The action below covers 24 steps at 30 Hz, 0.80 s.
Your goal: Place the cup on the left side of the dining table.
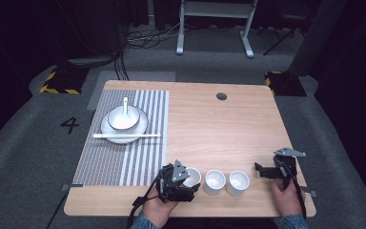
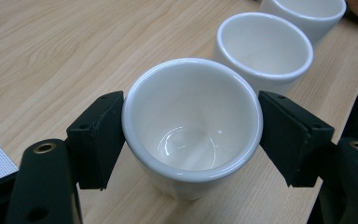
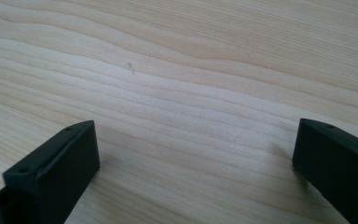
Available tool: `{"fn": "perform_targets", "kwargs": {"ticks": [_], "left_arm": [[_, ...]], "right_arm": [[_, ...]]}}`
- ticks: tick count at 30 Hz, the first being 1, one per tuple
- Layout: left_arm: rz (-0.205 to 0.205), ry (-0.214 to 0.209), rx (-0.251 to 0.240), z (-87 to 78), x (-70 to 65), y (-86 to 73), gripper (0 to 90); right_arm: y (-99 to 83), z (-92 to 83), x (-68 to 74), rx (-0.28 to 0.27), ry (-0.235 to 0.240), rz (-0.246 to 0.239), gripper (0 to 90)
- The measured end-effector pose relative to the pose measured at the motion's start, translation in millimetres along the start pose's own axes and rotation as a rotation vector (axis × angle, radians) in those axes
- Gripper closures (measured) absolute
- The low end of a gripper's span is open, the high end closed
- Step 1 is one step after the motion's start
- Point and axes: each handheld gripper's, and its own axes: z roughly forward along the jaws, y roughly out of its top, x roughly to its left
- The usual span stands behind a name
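Clamping fingers point(image 2: 98, 140) of left gripper point(image 2: 191, 135) hold cup point(image 2: 191, 121).

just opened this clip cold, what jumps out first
The left gripper is clamped on a white cup, the leftmost of three in a row near the table's front edge. On the striped placemat at far left stands a white bowl with a spoon in it.

Left gripper point(image 1: 187, 177) sits at lower centre-left of the high view, held from below by the left hand point(image 1: 158, 208), forearm entering at the bottom edge; jaws point toward frame right, pads clamped on something held between them. Right gripper point(image 1: 263, 171) at lower right, right hand point(image 1: 286, 195) behind it, jaws spread wide apart, pointing toward frame left, nothing between them.
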Motion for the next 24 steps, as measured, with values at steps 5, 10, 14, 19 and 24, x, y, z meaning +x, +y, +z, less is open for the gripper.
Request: {"fn": "perform_targets", "kwargs": {"ticks": [5,10,14,19,24], "left_arm": [[0.007,0.001,0.006,-6.6,-1.0,5.5,26.8],[0.011,0.011,-0.008,-16.3,-0.4,11.5,26.8],[0.02,0.024,-0.019,-22.8,1.0,15.3,26.8],[0.028,0.047,-0.024,-30.3,5.4,21.5,26.8],[0.024,0.061,-0.032,-35.6,8.4,25.3,26.8]], "right_arm": [[0.0,0.0,0.0,0.0,0.0,0.0,0.5],[0.0,0.0,0.0,0.0,0.0,0.0,0.5],[0.0,0.0,0.0,0.0,0.0,0.0,0.4],[0.0,0.0,0.0,0.0,0.0,0.0,0.5],[0.0,0.0,0.0,0.0,0.0,0.0,0.5]]}}
